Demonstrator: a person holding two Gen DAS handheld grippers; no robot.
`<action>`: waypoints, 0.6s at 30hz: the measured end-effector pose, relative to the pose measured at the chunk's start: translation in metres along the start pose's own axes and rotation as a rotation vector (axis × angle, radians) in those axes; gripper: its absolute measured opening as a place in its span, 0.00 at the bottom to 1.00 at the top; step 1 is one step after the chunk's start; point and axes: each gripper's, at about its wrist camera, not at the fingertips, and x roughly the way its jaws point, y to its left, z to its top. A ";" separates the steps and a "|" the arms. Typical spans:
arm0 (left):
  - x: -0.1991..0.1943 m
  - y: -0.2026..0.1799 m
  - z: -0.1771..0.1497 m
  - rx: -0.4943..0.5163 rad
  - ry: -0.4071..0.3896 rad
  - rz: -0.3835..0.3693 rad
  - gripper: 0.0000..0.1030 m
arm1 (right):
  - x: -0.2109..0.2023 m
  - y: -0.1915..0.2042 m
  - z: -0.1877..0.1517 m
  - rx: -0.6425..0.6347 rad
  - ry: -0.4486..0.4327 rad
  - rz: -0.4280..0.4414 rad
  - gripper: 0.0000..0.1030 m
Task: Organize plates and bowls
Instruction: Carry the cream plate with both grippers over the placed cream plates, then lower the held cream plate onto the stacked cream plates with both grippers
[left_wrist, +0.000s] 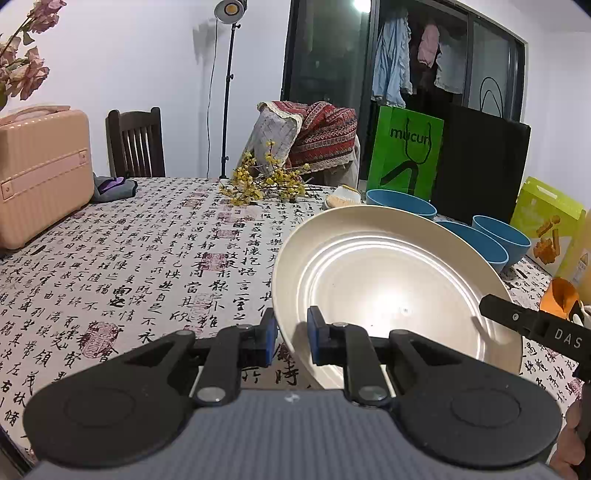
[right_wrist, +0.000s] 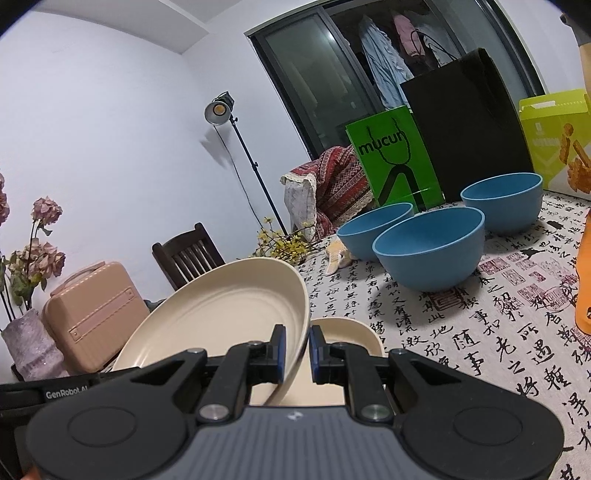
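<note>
While both grippers, left and right, pinch one plate's rim above another plate, stacking underway, three bowls left loose.

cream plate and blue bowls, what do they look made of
Cream plate: looks like matte plastic or melamine; thin rim, moulded concentric rings, soft glare from the lamp.
Blue bowls: likely the same kind, with an even matte colour and no glaze shine. Ceramic can't be ruled out.

Landmark: plate, above table. Three bowls behind it to the right; bags behind those. Flower sprigs behind; suitcase far left. Second plate below it.
</note>
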 end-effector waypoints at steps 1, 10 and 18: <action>0.001 -0.001 0.000 0.001 0.002 -0.001 0.17 | 0.001 -0.001 0.000 0.001 0.001 -0.001 0.13; 0.008 -0.002 0.000 0.003 0.014 -0.009 0.17 | 0.003 -0.005 0.000 0.008 0.005 -0.013 0.13; 0.014 -0.006 -0.001 0.006 0.024 -0.014 0.17 | 0.005 -0.007 0.000 0.012 0.011 -0.023 0.13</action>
